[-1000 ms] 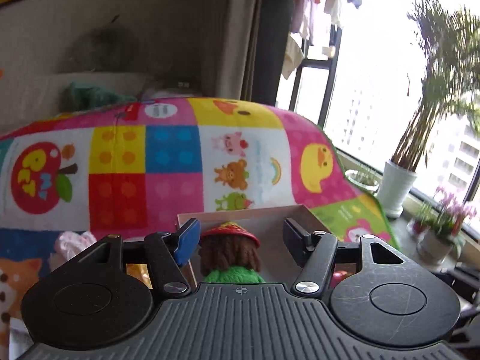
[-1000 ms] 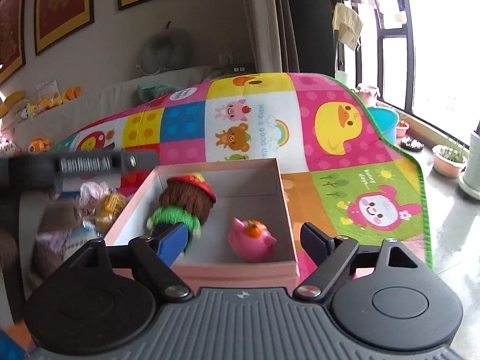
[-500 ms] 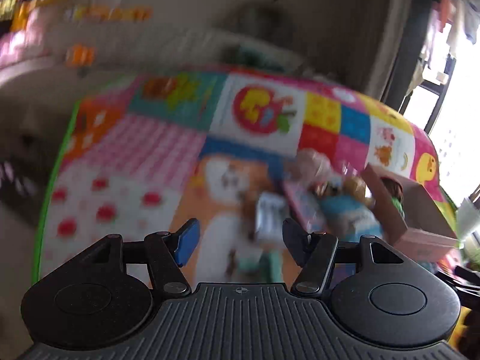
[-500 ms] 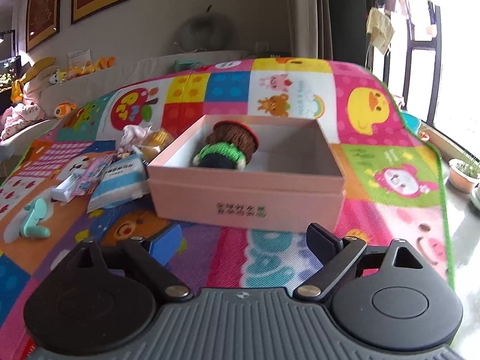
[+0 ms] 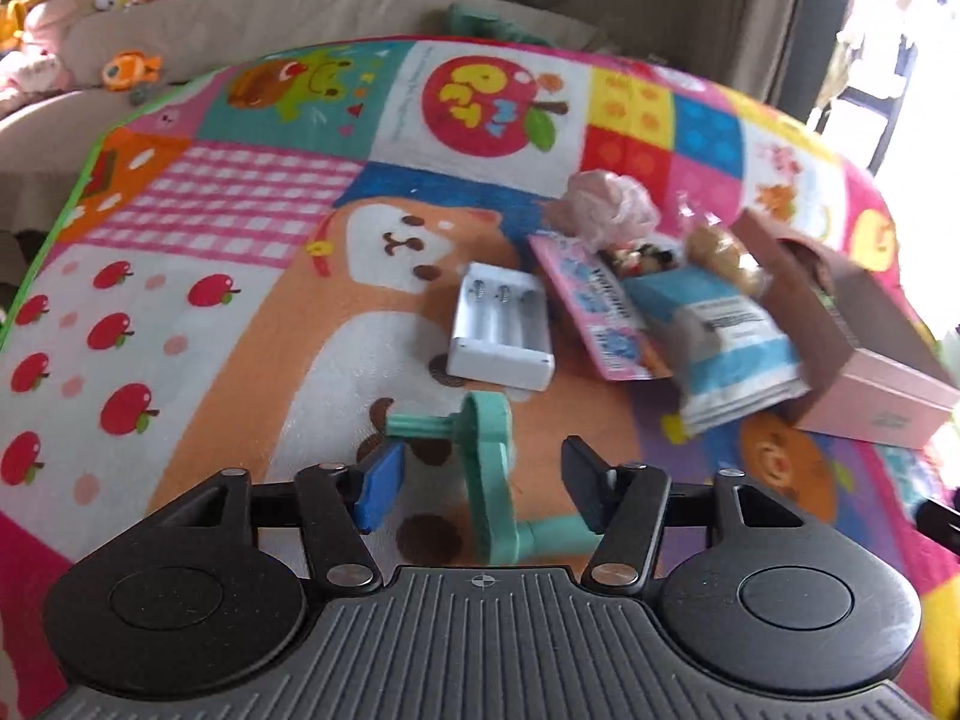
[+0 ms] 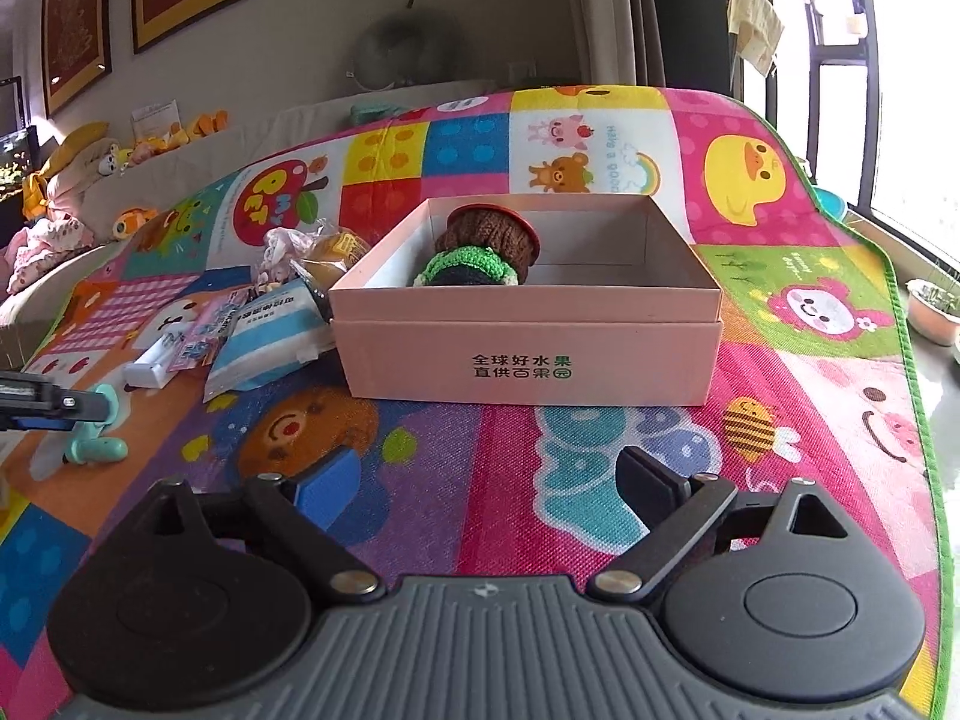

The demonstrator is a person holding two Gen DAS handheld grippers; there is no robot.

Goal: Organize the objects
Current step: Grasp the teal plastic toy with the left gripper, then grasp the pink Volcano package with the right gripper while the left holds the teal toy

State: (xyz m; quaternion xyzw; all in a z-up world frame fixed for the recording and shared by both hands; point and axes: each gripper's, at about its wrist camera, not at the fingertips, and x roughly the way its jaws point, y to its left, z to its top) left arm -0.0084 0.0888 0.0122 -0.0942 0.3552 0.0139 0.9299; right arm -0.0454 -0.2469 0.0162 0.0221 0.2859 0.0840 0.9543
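Observation:
A teal plastic toy (image 5: 489, 480) lies on the play mat (image 5: 240, 324) between the fingers of my left gripper (image 5: 483, 483). The jaws are closing, and the blue pad still stands clear of the toy. To its right lie a white battery holder (image 5: 501, 333), a pink card (image 5: 600, 312), a blue-and-white packet (image 5: 726, 348) and a wrapped bun (image 5: 720, 252). The pink box (image 6: 528, 354) holds a knitted doll (image 6: 480, 252). My right gripper (image 6: 486, 486) hovers open and empty over the mat, in front of the box.
A sofa with plush toys (image 6: 150, 138) runs along the mat's far side. Windows and plant pots (image 6: 933, 306) are off the right edge. A crumpled pink bag (image 5: 612, 204) sits behind the card. The left gripper's finger (image 6: 36, 402) shows at the right wrist view's left edge.
My left gripper swung away from the box, leftward and down over the teal toy, its jaws narrowing. My right gripper drew back out of the box and opened wider.

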